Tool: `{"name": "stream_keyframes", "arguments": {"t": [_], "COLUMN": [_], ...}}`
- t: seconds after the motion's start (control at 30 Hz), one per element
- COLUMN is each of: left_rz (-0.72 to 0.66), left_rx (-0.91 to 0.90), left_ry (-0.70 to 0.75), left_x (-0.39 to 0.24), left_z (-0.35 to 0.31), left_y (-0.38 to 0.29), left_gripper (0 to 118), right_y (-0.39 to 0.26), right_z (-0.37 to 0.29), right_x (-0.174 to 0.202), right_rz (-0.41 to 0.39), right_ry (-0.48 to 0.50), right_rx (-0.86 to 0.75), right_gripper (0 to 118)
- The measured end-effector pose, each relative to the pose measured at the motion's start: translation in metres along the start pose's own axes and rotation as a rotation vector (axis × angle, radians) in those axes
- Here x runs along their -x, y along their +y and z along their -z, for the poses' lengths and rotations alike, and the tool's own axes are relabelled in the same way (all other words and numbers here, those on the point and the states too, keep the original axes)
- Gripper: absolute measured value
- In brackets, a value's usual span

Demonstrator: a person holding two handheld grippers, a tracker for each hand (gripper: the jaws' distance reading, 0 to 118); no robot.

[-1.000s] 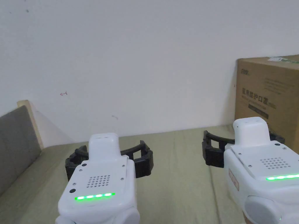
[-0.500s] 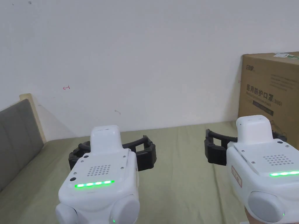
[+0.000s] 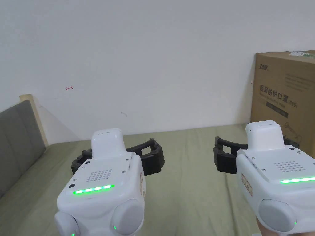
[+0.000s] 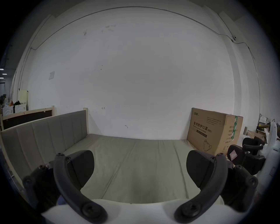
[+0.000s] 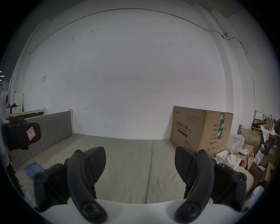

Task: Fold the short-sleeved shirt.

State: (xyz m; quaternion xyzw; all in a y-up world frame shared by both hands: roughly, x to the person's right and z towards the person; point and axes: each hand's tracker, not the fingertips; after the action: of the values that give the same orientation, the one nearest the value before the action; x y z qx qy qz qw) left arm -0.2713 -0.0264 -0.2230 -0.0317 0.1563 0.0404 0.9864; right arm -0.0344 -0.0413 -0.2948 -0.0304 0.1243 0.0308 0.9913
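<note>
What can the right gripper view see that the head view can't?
Right gripper view: a pile of bags and boxes beside the cardboard box, something blue on the bed, and a cable high on the wall.
Head view: the white backs of the left tool and right tool, each with a green light bar.
Both: the green bed, the cardboard box, the grey headboard and the white wall.
</note>
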Motion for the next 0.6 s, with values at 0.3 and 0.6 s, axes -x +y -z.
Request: {"name": "stream_keyframes", "arguments": {"t": [0.3,0.6], "left_rz": [-0.012,-0.018], "left_rx": [0.02,0.032], "left_ry": [0.012,-0.002], "left_x": [-0.0014,0.0017], "left_z": [0.0003,0.0008], "left_y": [-0.0016,-0.0059], "left_gripper": [118,118], "right_y": [-0.0019,-0.0037], "right_z": [-0.0021,-0.0029], "right_x": [0.0047,0.0056], "right_rz": [-0.012,-0.005], "right_ry": [0.012,0.021], "right_rx": [0.004,0.01], "right_gripper": [99,99]}}
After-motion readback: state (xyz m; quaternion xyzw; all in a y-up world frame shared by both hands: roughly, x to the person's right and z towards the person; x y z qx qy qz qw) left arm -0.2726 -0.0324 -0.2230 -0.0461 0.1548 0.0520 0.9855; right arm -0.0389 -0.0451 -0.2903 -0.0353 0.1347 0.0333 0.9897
